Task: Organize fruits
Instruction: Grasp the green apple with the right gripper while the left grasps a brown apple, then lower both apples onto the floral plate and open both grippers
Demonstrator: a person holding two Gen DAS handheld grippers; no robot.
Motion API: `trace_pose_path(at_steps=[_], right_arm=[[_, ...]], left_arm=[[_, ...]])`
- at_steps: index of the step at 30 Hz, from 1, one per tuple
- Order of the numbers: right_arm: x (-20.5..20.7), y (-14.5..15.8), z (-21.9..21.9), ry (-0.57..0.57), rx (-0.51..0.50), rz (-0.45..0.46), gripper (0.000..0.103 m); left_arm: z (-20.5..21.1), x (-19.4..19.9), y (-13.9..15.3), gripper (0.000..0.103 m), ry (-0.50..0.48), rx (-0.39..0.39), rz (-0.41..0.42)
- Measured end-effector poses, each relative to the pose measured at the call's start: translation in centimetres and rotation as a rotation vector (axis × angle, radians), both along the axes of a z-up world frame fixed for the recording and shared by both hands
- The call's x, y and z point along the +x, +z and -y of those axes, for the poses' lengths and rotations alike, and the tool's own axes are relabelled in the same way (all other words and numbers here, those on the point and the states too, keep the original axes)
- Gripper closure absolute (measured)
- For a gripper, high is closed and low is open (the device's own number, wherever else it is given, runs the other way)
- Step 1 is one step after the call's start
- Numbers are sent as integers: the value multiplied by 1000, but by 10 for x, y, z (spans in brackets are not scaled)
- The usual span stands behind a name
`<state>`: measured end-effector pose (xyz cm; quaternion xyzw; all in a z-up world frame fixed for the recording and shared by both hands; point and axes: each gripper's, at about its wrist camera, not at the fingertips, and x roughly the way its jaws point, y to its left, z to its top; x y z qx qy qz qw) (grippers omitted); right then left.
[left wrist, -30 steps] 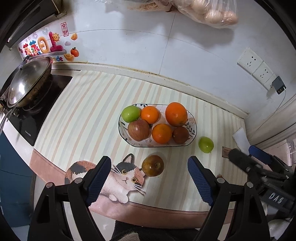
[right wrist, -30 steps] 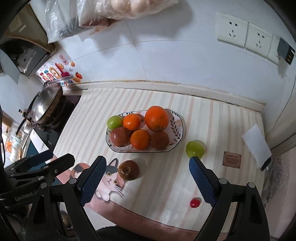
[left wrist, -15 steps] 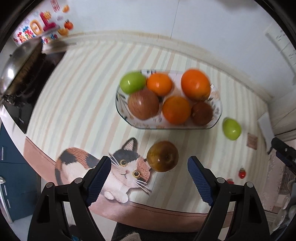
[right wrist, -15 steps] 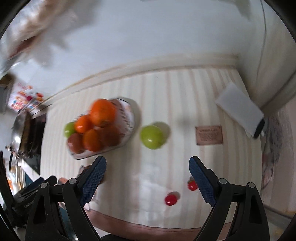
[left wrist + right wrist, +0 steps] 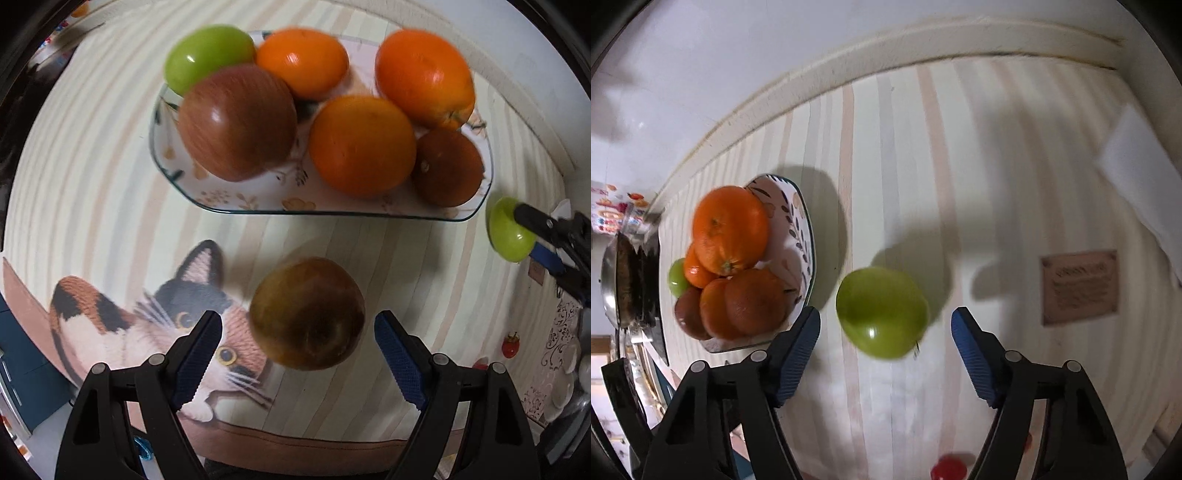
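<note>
A patterned fruit plate (image 5: 236,201) holds a green apple (image 5: 207,55), a red apple (image 5: 236,122), three oranges and a dark brown fruit (image 5: 448,168). A brownish-green apple (image 5: 308,314) lies on the striped mat, between the open fingers of my left gripper (image 5: 297,334). A loose green apple (image 5: 882,312) lies right of the plate (image 5: 801,221), between the open fingers of my right gripper (image 5: 886,332). It also shows in the left wrist view (image 5: 508,230), with the right gripper's fingers around it. Neither gripper touches its fruit.
Two small red cherry tomatoes (image 5: 511,345) (image 5: 947,470) lie near the mat's front right. A brown card (image 5: 1078,286) and a white pad (image 5: 1137,166) lie at the right. A wok (image 5: 613,288) stands far left. The wall runs behind.
Both grippers have moved down and forward. The left now straddles the brownish apple, the right the loose green apple. Both stay open.
</note>
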<state>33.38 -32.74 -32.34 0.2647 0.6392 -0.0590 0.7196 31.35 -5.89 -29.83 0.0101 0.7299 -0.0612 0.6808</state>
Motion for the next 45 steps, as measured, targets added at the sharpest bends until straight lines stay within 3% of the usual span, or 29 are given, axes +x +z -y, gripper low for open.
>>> trace_pose_path(at_steps=[2, 3, 9, 15, 20, 32, 37, 45], right_arm=[[5, -9, -3, 16, 7, -3, 41], [6, -12, -5, 29, 5, 3, 41], [-2, -12, -22, 88, -14, -21, 42], [-39, -16, -65, 190, 21, -84, 42], [-54, -13, -95, 257, -46, -82, 42], [-48, -21, -100, 255, -37, -107, 42], [-49, -12, -91, 225, -6, -79, 42], [-13, 39, -62, 152, 42, 48, 42]], left_arm=[[2, 1, -6, 24, -6, 0, 4], [3, 1, -6, 38, -10, 0, 12], [7, -7, -5, 38, -25, -4, 39], [-1, -37, -7, 38, -48, -14, -5], [6, -48, -10, 38, -79, 4, 10], [17, -40, -7, 39, -69, -21, 45], [5, -38, 8, 39, -71, -45, 73], [1, 5, 72, 39, -62, -122, 154]])
